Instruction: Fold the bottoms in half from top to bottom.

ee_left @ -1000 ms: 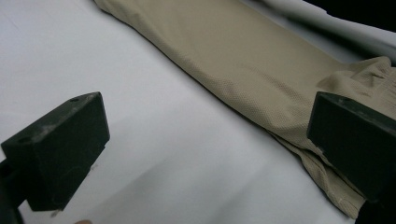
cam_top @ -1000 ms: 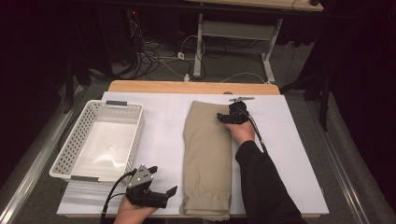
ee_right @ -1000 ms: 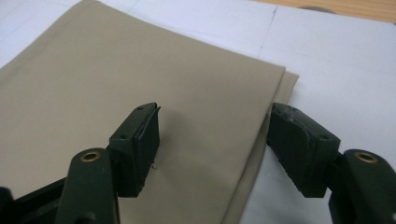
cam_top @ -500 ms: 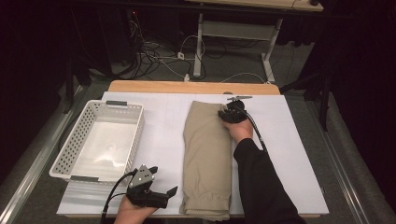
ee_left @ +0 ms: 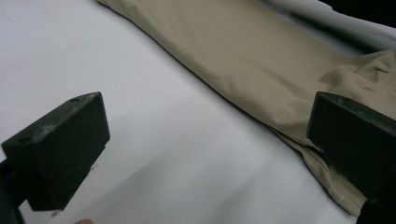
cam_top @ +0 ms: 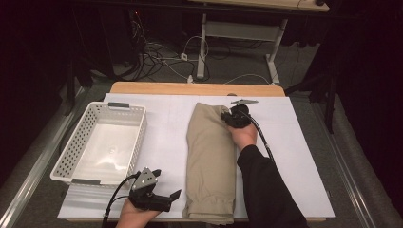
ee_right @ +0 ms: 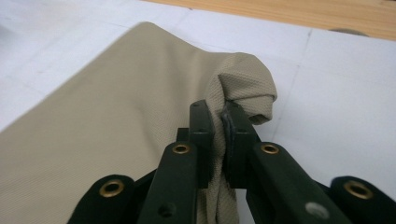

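Right gripper (ee_right: 218, 135): its fingers (ee_right: 201, 140) have just been closing and now pinch a bunched fold at the far right corner of the cloth (ee_right: 116, 140); fabric is clamped between the pads and puffs up just beyond them. In the high view the same gripper (cam_top: 227, 117) sits at that corner, hand and dark sleeve running back along the cloth's right edge.

Left gripper (cam_top: 164, 197): fingers (ee_left: 60, 149) stand wide, nothing between them, low over bare surface just left of the cloth's near end; the near hem lies by the right finger, contact not determinable.

The tan cloth (cam_top: 211, 161) lies folded in a long strip, running near to far across the middle of the bench (cam_top: 294, 156), flat apart from the pinched corner.

The bench has a white cover, with a wooden strip along the far edge. A white basket (cam_top: 76, 147) stands at the left, well apart from the cloth. Open surface lies between basket and cloth, and to the right of the sleeve.

Beyond the bench: dark floor, cables (cam_top: 161, 59), a frame of another table (cam_top: 237, 33).
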